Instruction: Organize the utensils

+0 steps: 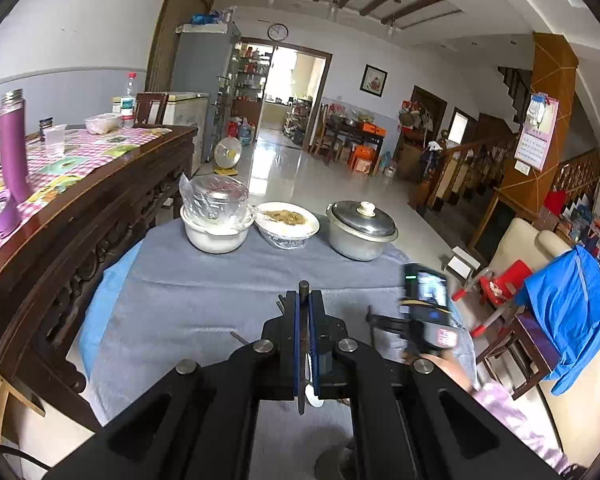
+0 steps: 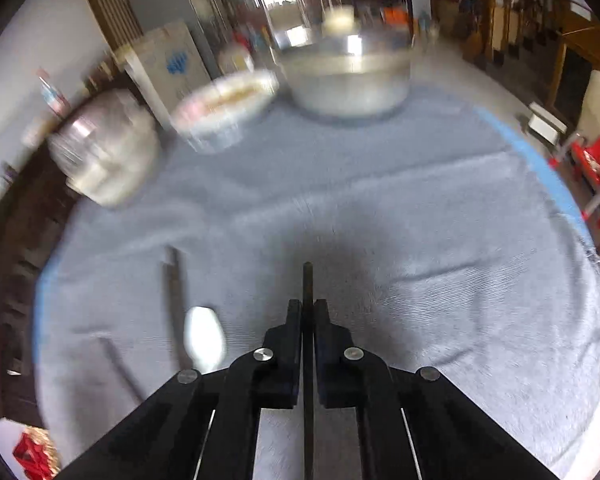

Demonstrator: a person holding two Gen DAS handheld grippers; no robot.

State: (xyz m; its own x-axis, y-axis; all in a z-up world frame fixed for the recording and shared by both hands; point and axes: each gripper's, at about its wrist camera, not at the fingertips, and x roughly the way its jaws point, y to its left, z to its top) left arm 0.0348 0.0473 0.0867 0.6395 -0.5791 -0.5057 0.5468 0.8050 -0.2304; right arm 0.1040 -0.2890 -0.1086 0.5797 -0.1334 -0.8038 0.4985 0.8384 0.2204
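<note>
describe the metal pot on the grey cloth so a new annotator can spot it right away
Start at the round table under the grey cloth and look along its far edge, where three vessels stand in a row. The metal pot is the rightmost one, beside the plate of food. Unlike its two plastic-wrapped neighbours, it is bare dull metal with a metal lid and a pale knob on top.

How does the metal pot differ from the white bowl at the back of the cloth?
The metal pot is grey and closed by a knobbed metal lid; the white bowl is topped with a clear-wrapped glass lid. The pot stands rightmost, the bowl leftmost. Both rest upright on the grey cloth.
</note>
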